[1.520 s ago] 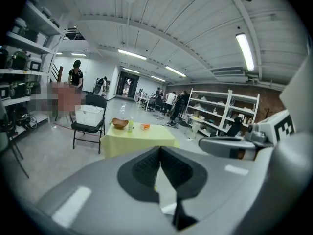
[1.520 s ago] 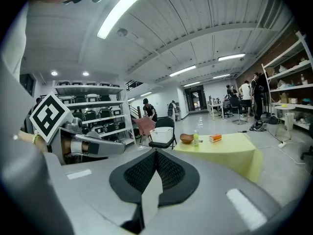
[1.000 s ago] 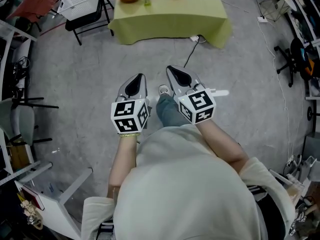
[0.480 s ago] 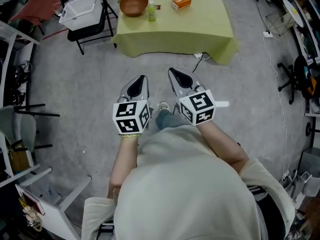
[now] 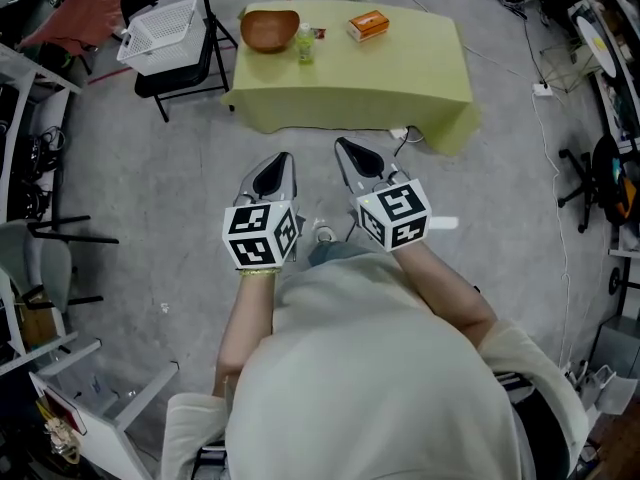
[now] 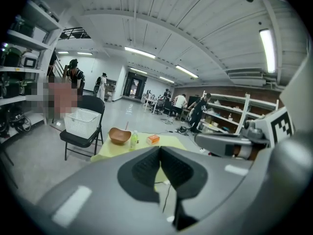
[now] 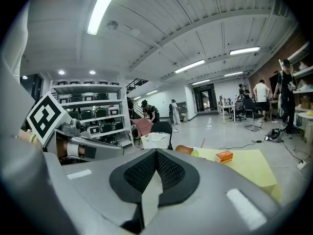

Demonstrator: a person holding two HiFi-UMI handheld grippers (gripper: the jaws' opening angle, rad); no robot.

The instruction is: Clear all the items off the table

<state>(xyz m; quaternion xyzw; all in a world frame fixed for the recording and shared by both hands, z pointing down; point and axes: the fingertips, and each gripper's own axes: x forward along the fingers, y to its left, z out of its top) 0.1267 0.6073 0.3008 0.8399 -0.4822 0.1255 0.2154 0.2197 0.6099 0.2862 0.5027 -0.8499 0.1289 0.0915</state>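
Observation:
A low table under a yellow-green cloth [image 5: 400, 78] stands ahead of me on the grey floor. On it are a brown wooden bowl [image 5: 270, 29], a small green bottle [image 5: 305, 44] and an orange box [image 5: 368, 26]. The same bowl [image 6: 119, 135], bottle [image 6: 133, 139] and box [image 6: 153, 139] show in the left gripper view, and the box [image 7: 224, 156] in the right gripper view. My left gripper [image 5: 278, 160] and right gripper [image 5: 345, 149] are held side by side well short of the table, both shut and empty.
A black folding chair [image 5: 185, 73] carrying a white mesh basket [image 5: 158, 20] stands left of the table. A cable and plug [image 5: 398, 133] lie at the table's near edge. Shelving and stools line the left side, office chairs and clutter the right. Several people stand far off.
The table with its items has come further into view from the top edge and sits lower in the frame. Both grippers stay shut, held the same way.

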